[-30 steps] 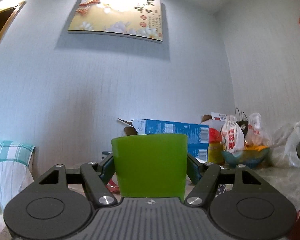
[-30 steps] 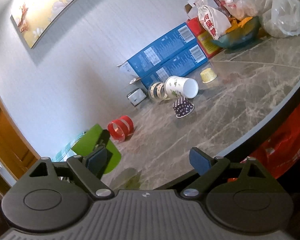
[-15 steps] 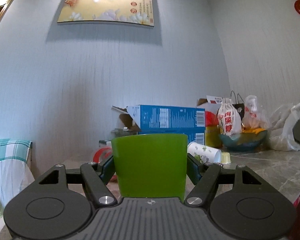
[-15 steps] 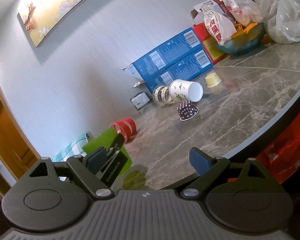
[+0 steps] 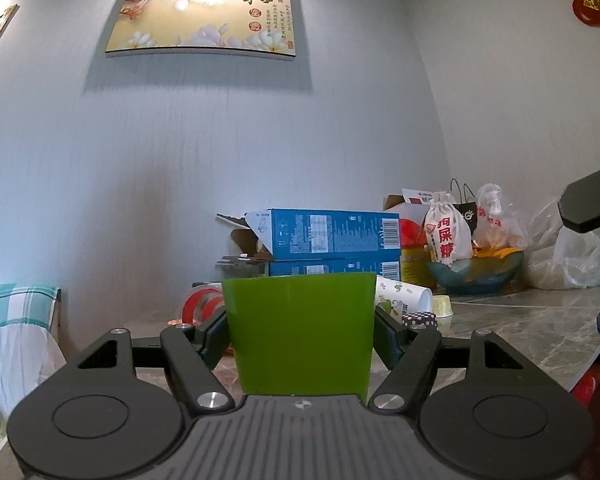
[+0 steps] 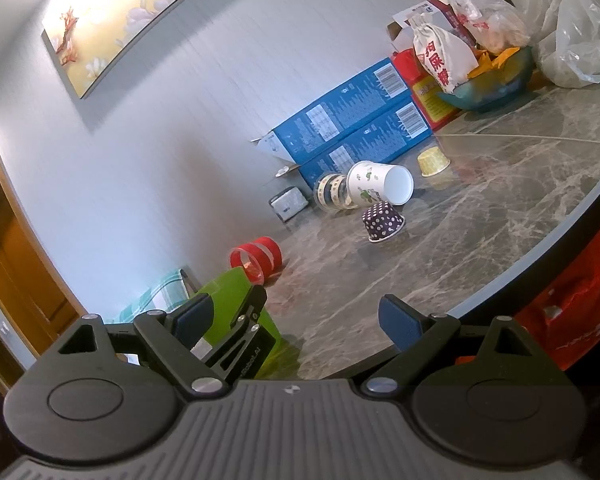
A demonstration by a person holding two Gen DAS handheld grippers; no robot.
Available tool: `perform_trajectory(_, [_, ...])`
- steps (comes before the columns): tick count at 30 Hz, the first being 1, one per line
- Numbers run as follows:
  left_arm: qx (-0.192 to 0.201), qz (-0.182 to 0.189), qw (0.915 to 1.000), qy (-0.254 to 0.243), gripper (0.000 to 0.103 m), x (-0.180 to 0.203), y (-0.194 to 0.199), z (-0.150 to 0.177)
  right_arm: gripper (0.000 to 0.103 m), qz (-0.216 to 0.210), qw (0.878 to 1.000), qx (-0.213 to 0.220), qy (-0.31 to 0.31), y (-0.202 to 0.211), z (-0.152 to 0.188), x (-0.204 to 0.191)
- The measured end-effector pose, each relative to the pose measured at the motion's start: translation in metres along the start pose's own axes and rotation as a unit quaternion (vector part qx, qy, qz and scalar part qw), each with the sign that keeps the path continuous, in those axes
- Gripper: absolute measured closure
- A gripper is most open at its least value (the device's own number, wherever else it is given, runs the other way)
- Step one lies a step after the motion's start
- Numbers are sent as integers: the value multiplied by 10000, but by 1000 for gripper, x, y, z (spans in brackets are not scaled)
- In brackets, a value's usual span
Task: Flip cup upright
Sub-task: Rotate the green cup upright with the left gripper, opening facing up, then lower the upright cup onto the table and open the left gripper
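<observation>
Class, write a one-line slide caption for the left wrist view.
Left gripper clamps a green cup, wide end up, before a cluttered marble counter.

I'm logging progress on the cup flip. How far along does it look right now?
Done: the left gripper is shut on the green cup, wide end up. In hand: whether the cup touches the marble table is hidden. Left: set it down and release. The right gripper is open and empty.

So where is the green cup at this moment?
The green cup is held between the jaws of the left gripper, wide end up, at the left end of the marble table. The right wrist view shows it just in front of the red tape roll.
</observation>
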State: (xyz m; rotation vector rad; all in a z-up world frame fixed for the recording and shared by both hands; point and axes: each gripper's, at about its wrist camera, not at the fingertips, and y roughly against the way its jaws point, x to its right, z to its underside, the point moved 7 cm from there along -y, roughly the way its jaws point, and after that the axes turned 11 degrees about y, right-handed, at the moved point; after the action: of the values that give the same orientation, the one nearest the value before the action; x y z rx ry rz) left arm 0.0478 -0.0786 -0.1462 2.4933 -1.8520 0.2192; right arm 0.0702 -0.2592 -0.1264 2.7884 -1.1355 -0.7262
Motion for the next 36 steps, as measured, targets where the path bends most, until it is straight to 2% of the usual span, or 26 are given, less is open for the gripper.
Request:
perform_trajectory(3, [-44,48,10000,-51,27,1,1,-1,12,-17,10000,-3,10,0,0,-1])
perform_trajectory(6, [-128,211,9997,-83,12,2,2,-1,12,-26,10000,-24,20,-1,0,-3])
perform_trajectory(12, [-439,400,9982,-35,2,1,-2,3,12,-56,9999,-31,81,-1,0,-10])
perform_trajectory(19, [-722,483,9962,-113,2,-6,2,9,12,-103,9998,-34,165,2,0,-18])
perform_trajectory(23, [-644,675,9955,-134,2,-25,34,-1,10,2,9995,9,316,7,-5,-24])
perform_trajectory(25, [-702,781,9945,-72,2,-38,54,-18,5,67,9984,43,560,11,-10,-32])
perform_trajectory(27, [-886,873,9922,49,0,-49,65,-40,1,175,9957,27,906,14,-16,-44])
perform_trajectory(29, [-1330,918,9867,163,0,-61,70,-67,1,285,9917,-17,1254,18,-22,-55])
perform_trajectory(33, [-2317,971,9675,276,0,-74,73,-108,1,734,9810,-35,1797,27,-36,-73])
perform_trajectory(35, [-2538,1124,9606,132,0,-71,80,-120,1,818,9782,0,1911,29,-41,-82])
perform_trajectory(36, [-2559,1150,9598,21,0,-69,82,-123,1,831,9776,-40,1932,29,-42,-85])
